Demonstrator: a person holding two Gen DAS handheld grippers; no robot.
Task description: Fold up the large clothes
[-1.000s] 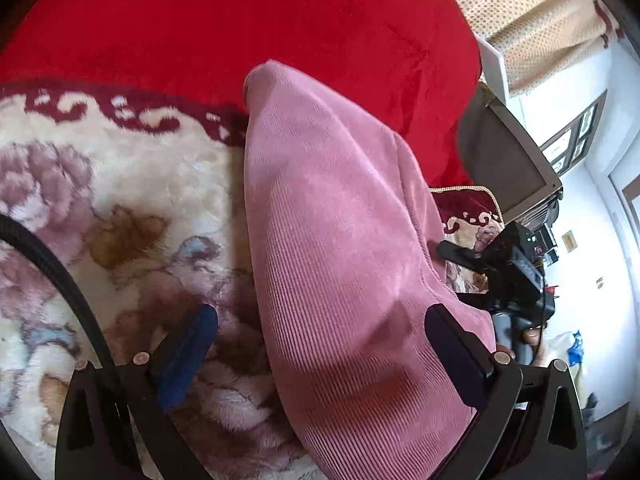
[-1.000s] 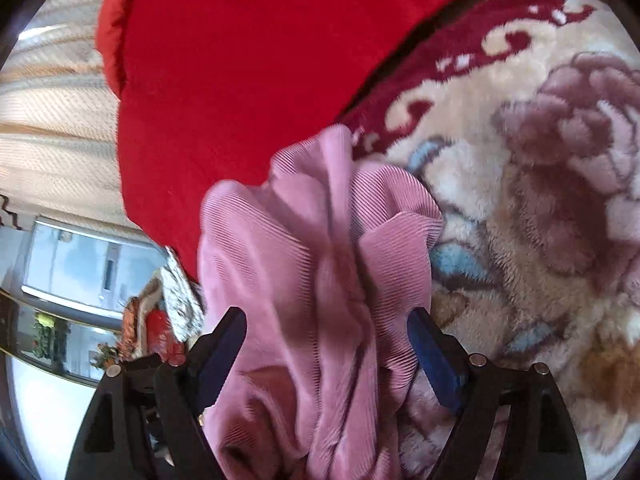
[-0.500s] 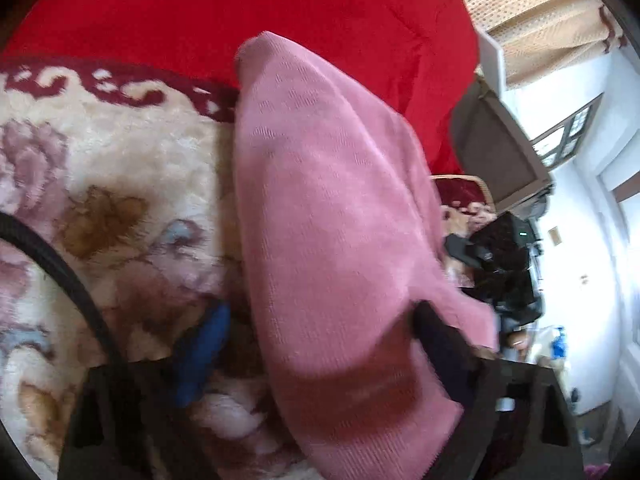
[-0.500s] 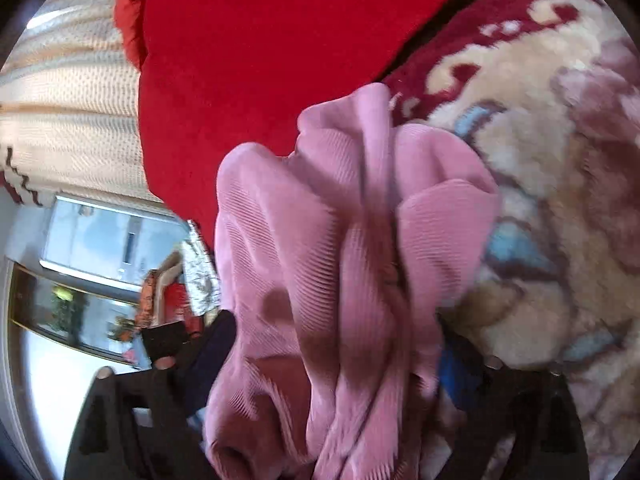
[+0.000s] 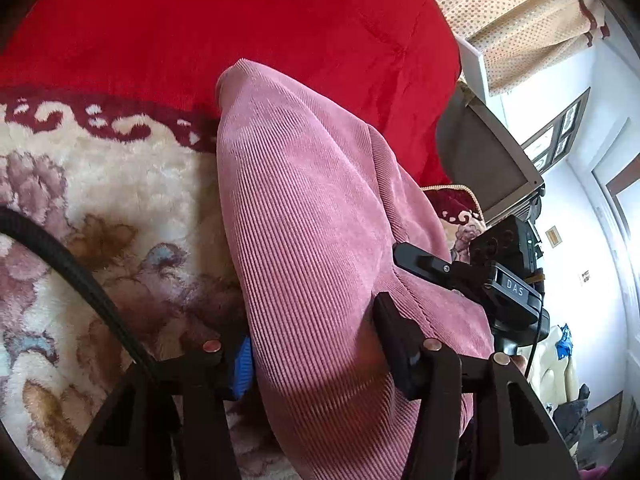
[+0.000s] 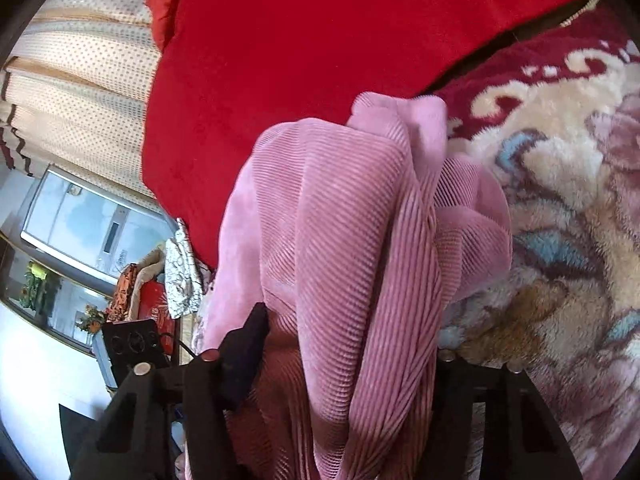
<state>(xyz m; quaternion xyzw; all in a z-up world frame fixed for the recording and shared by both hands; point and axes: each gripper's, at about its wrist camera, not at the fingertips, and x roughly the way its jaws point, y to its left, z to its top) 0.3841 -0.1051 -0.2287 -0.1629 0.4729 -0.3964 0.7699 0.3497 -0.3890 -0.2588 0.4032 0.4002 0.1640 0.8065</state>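
Note:
A pink corduroy garment (image 5: 304, 220) lies in a long folded mound on a plush floral blanket (image 5: 100, 200). My left gripper (image 5: 316, 336) has its jaws closing on the near end, one blue pad (image 5: 242, 364) half hidden under the cloth and the other finger against it. In the right wrist view the same garment (image 6: 340, 220) is bunched in folds. My right gripper (image 6: 348, 340) is closing on it too. Its left finger (image 6: 244, 348) touches the fabric and the other is buried under it. The right gripper's black body (image 5: 480, 280) shows beside the garment's right edge.
A red quilt (image 5: 240, 20) rises behind the garment. A black cable (image 5: 80, 272) crosses the blanket at left. Dotted beige curtains (image 5: 520, 12) and a grey panel (image 5: 480, 160) stand at the right. A glass cabinet (image 6: 80, 220) and clutter sit off the bed's left side.
Both grippers' jaws have drawn in from wide apart onto the pink garment. The right gripper has moved deeper into the bunched cloth, which now covers its right finger.

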